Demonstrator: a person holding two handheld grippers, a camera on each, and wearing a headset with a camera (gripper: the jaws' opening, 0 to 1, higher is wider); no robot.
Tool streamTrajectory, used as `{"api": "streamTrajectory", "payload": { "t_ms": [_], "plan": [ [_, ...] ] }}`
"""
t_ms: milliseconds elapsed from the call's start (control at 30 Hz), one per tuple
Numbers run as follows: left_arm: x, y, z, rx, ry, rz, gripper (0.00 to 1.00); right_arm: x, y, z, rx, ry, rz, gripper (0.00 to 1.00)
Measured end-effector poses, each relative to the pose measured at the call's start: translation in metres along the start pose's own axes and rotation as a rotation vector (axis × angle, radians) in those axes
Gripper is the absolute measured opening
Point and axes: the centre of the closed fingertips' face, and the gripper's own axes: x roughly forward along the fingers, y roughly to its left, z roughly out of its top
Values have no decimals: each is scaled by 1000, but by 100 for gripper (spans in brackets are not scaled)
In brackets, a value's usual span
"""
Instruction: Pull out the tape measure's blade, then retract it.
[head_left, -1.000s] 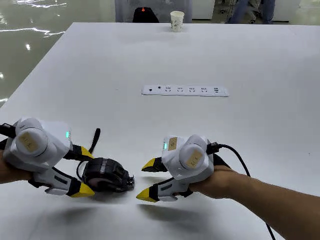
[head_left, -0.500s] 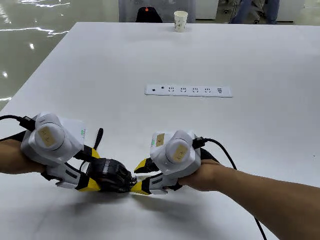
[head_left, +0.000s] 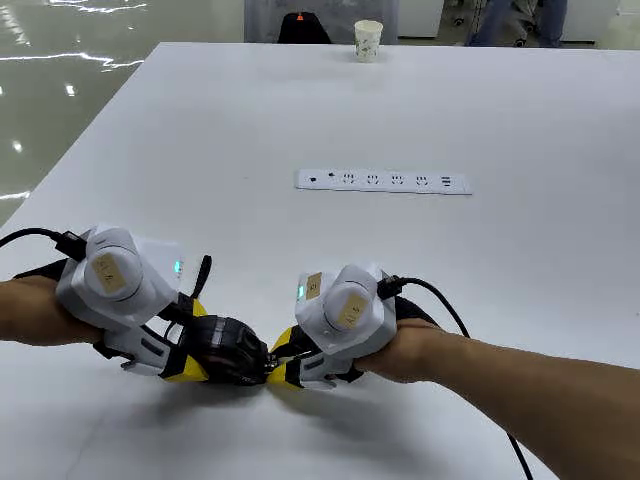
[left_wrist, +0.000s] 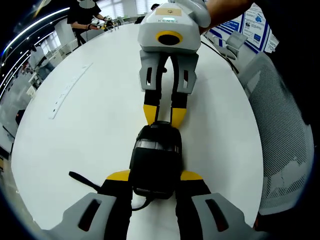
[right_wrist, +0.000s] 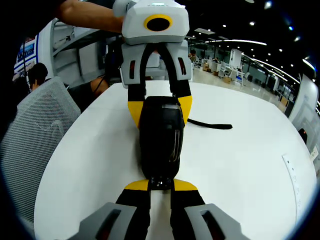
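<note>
At the near edge of the white table (head_left: 400, 100), the left hand-held gripper (head_left: 193, 340) squeezed the black round tape measure (head_left: 228, 350). The right hand-held gripper (head_left: 278, 358) sat at its mouth, but I could not tell if it held on. It needed a tight pinch, then a straight pull.

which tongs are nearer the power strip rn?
Right. The right tongs at the tape measure's mouth, on the side toward the power strip; left tongs clamp its case on the far side.

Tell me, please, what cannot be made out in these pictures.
- Blade hook: head view, hidden between the right tongs and the tape measure; right gripper view, too dark and small to tell whether it is pinched.
- Cup contents: head view, too far and small.
- Strap lower end: head view, behind the left tongs.
</note>
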Motion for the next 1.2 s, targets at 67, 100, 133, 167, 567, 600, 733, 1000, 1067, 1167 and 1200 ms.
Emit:
{"api": "streamTrajectory", "payload": {
  "t_ms": [67,100,133,167,567,600,733,1000,1067,1167,1200],
  "plan": [
    [0,0,0,0,-2,0,27,0,0,0,-9,0,2,10],
    [0,0,0,-2,-1,0,27,0,0,0,-14,1,1,10],
    [0,0,0,-1,-1,0,27,0,0,0,-14,2,2,10],
    [0,0,-1,-1,-1,-2,27,-1,1,0,-22,4,3,9],
    [0,0,0,-11,-6,-6,27,-3,-1,-3,-43,17,5,8],
    [0,0,0,-11,-6,-7,27,-4,-1,-4,-44,18,7,8],
    [0,-1,1,-10,-3,-8,27,-9,-1,-9,-42,25,11,8],
    [0,-2,2,-8,3,-9,27,-16,-1,-15,-48,39,12,8],
    [0,-2,2,-8,4,-10,27,-18,-1,-17,-50,44,12,8],
    [0,-2,3,-7,6,-11,27,-21,-2,-20,-49,49,11,8],
    [0,-2,3,-7,7,-12,27,-21,-2,-21,-49,50,11,8]
  ]
}}
